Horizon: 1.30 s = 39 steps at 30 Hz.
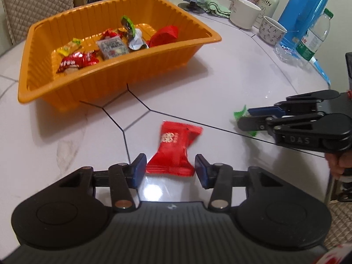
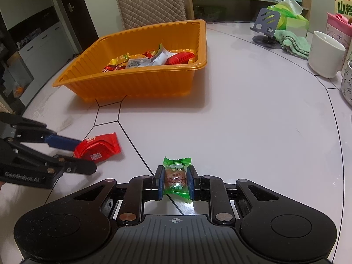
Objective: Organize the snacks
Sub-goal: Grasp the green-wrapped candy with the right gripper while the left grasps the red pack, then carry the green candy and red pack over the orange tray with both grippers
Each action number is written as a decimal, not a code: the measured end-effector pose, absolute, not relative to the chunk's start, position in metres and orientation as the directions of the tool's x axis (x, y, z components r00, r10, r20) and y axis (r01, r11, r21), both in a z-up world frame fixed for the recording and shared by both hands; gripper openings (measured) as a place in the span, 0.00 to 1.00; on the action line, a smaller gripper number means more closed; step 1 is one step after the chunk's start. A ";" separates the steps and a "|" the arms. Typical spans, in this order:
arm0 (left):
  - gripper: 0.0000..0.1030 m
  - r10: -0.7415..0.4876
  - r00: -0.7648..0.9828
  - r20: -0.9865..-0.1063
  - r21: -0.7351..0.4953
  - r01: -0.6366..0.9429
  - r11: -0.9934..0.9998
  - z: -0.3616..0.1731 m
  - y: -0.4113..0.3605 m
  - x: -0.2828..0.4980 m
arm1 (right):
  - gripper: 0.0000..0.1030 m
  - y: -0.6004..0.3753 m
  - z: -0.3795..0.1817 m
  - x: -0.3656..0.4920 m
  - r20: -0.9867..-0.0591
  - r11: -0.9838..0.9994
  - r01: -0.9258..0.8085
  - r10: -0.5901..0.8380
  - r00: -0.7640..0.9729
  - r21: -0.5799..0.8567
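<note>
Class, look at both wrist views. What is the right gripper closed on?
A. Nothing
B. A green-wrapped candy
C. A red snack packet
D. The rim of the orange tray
B: in the right wrist view the right gripper has its blue pads pressed against both sides of the green-wrapped candy.

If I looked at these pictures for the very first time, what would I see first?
Probably the big orange basket in the middle of the white table, with shiny snacks inside. Then the two loose sweets in front of it: a red packet lying between the open fingers of the left gripper, and a green candy squeezed in the right gripper.
</note>
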<state>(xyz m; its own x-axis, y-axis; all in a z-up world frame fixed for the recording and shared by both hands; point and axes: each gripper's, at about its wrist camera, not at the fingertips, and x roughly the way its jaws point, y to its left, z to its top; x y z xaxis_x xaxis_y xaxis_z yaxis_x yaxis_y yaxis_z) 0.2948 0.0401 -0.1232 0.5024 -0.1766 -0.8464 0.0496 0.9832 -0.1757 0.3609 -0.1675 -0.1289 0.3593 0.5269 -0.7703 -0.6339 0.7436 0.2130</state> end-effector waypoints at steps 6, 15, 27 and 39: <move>0.42 -0.160 0.510 -0.845 -0.183 0.007 0.983 -0.122 0.040 0.298 | 0.21 -0.165 -0.129 0.359 -0.775 0.745 -0.637 0.518 0.362 0.200; 0.66 -0.159 0.514 -0.843 -0.198 -0.022 0.980 -0.120 0.041 0.313 | 0.21 -0.163 -0.128 0.359 -0.782 0.752 -0.630 0.507 0.363 0.195; 0.38 -0.106 0.505 -0.856 -0.126 -0.005 0.992 -0.123 0.031 0.330 | 0.22 -0.160 -0.128 0.357 -0.785 0.762 -0.621 0.495 0.373 0.185; 0.23 -0.101 0.505 -0.857 -0.164 -0.082 0.983 -0.123 0.038 0.320 | 0.22 -0.156 -0.129 0.353 -0.788 0.758 -0.636 0.476 0.390 0.144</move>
<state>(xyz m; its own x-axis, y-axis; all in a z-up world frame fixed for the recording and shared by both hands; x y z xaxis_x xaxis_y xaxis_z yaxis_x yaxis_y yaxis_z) 0.3202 0.0384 -0.1226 0.5054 -0.1005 -0.8570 -0.0824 0.9830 -0.1639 0.3529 -0.1564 -0.1289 0.3896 0.4763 -0.7882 -0.6356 0.7584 0.1441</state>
